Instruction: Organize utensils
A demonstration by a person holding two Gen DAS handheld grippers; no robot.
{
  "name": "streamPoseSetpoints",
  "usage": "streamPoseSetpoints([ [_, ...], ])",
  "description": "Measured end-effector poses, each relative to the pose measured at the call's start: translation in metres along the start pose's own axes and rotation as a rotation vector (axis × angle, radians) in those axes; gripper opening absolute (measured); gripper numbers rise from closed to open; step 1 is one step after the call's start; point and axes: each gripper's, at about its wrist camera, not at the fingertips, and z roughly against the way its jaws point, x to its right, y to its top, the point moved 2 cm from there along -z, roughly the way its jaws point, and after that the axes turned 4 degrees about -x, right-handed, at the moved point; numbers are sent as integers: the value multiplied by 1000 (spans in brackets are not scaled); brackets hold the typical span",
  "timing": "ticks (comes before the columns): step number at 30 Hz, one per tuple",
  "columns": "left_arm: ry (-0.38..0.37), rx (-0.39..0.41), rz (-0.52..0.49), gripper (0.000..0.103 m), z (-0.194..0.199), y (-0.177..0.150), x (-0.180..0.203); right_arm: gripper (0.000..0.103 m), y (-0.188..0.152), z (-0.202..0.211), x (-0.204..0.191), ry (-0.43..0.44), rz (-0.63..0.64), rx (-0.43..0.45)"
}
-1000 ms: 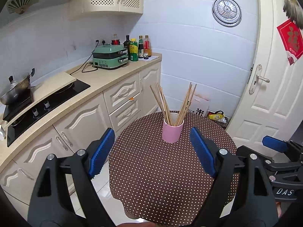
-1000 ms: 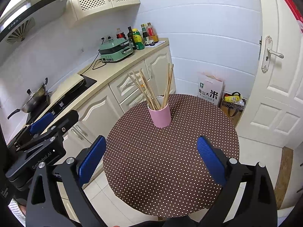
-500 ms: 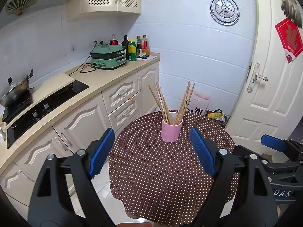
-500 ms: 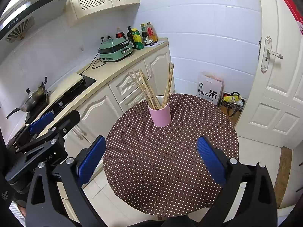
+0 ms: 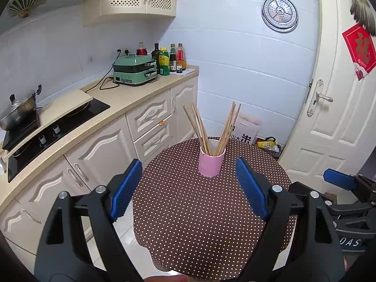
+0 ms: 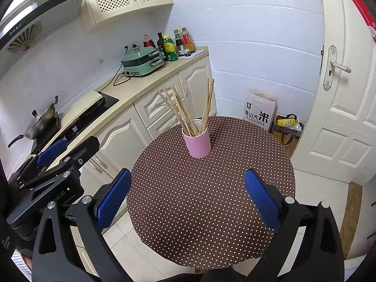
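Left tongs: our left tongs [image 5: 189, 188], black-framed with blue ribbed pads [image 5: 125, 189], stand wide apart with nothing between them; they hover above the near half of the counter.
Right tongs: our right tongs [image 6: 188, 198], of the same black and blue build, also gape wide and hold nothing, poised over the near edge of the counter.
Side by side: in the right wrist view we see the left tongs to the left [image 6: 50, 151]; in the left wrist view the right tongs show at the right edge [image 5: 338, 182].
Counter: we face a round counter [image 6: 211, 199] draped in a brown cloth with small white dots.
Cup: a pink cylindrical cup [image 5: 212, 162] stands upright on the far part of the cloth, well ahead of both tongs and touched by neither.
Chopsticks: a bundle of long light wooden chopsticks [image 6: 188, 110] stands in the cup, splayed into two groups that lean left and right.
Kitchen worktop: beyond, to the left, we see a beige worktop [image 5: 131, 94] over cream cabinets.
On the worktop: a mint-green electric cooker [image 5: 134, 72], a row of sauce bottles [image 5: 169, 58], a black hob [image 5: 58, 127] and a dark wok [image 5: 18, 110].
Floor: a white paper bag with black lettering [image 6: 259, 109] stands against the tiled wall behind the counter.
Door: a white panelled door [image 6: 347, 117] is closed at the right.
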Motion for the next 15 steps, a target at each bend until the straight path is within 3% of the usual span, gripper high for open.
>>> streamPoseSetpoints([
  [15, -8, -15, 6, 81, -1, 1, 4, 93, 1, 1, 3, 0, -6, -5],
])
